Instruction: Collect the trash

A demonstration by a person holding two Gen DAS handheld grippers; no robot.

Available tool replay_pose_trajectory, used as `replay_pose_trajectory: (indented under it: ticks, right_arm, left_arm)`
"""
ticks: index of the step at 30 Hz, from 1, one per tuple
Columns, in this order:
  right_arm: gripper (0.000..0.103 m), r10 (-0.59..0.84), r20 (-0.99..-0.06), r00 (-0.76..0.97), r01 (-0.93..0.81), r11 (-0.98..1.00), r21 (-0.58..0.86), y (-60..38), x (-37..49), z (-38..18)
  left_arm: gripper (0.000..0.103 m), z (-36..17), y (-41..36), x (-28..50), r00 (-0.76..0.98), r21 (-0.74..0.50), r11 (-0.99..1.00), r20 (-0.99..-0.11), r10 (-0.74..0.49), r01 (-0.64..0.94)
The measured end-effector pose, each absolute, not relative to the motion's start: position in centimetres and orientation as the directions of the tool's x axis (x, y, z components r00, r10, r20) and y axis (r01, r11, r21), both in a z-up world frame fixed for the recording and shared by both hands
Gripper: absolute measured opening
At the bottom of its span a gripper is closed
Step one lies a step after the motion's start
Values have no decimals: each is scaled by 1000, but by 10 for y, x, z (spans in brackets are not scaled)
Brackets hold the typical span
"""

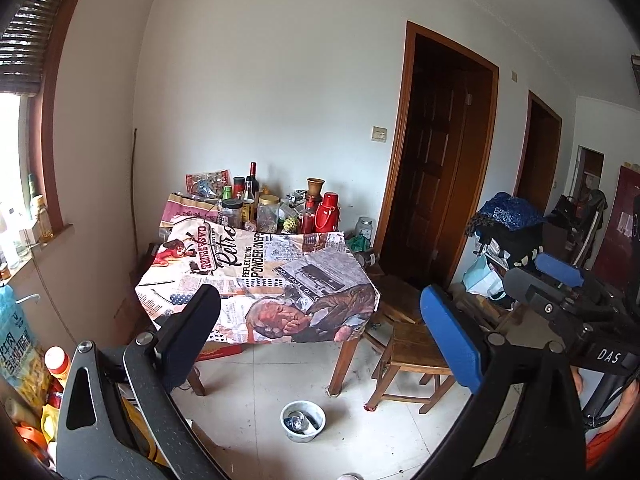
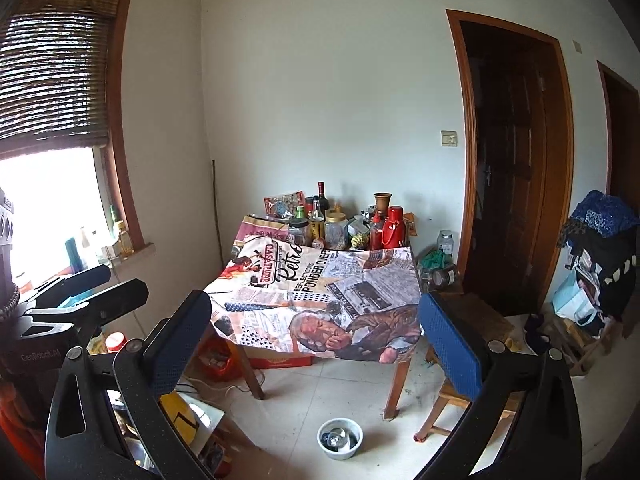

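A small white bin (image 1: 303, 421) stands on the tiled floor in front of the table; it holds some crumpled shiny trash and also shows in the right wrist view (image 2: 340, 438). My left gripper (image 1: 320, 340) is open and empty, held in the air well short of the table (image 1: 256, 280). My right gripper (image 2: 316, 340) is open and empty too, at a similar distance. The right gripper's body also shows at the right of the left wrist view (image 1: 560, 292). The left gripper's body shows at the left of the right wrist view (image 2: 80, 292).
The table wears a newspaper-print cloth (image 2: 320, 292); bottles, jars and red flasks (image 1: 326, 212) crowd its back edge. A wooden stool (image 1: 416, 356) stands right of the table. Bags and clutter (image 1: 24, 352) lie at the left under the window. Dark doors (image 1: 436, 168) at right.
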State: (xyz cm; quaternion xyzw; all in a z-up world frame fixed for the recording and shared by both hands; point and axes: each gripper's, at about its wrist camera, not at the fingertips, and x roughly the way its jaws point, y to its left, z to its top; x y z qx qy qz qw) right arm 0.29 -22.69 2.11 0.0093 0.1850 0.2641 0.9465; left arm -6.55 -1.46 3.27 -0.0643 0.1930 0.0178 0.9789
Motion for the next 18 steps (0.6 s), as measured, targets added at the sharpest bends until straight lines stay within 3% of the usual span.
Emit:
replay_pose_trajectory:
  ticks: [18]
  right_arm:
    - [103,503,-376,778,-501,858,111,-226,-2,17]
  left_arm:
    - [101,30,-18,-66,921,-117,992,-389,0,-50]
